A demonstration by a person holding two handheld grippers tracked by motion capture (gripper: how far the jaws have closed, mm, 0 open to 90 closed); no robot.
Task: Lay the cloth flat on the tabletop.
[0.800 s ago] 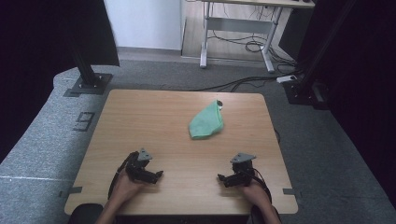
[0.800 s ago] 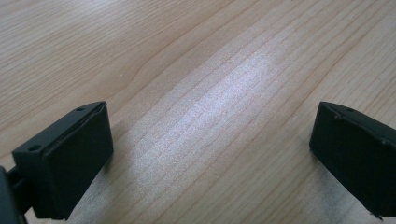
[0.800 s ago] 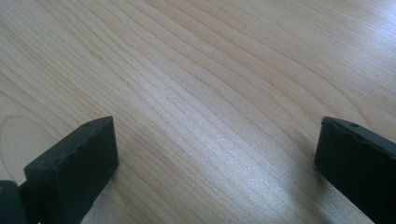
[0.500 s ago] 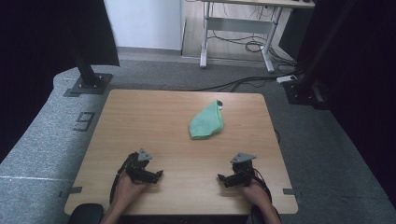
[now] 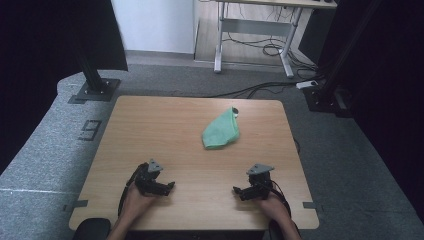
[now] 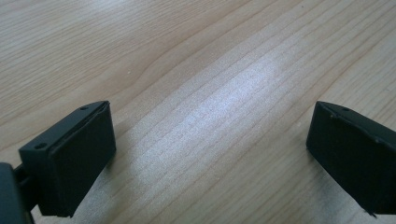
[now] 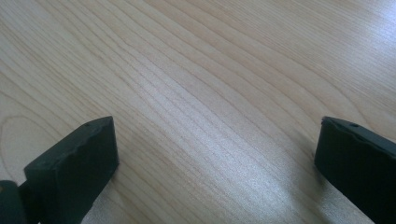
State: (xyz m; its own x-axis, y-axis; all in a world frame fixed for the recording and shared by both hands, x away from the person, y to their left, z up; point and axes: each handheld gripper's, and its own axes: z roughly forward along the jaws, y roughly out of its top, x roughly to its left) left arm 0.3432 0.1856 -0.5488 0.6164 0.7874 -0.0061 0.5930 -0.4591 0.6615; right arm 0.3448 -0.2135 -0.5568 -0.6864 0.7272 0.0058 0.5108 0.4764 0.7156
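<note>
High view: green cloth (image 5: 220, 131) mid-table, well apart from left gripper (image 5: 162, 187) and right gripper (image 5: 241, 191) — gripper views: both jaws wide, bare wooden table (image 6: 210, 93) between.

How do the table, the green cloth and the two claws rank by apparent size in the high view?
1. Table, by far the largest.
2. Green cloth.
3. Left claw and right claw: they look about alike, so no ranking between them. Both sit nearer the camera than the cloth yet look smaller.

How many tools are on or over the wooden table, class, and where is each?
2. The left tool is near the table's front edge on the left; the right tool is near the front edge on the right. Both stand open, short of the green cloth.
</note>
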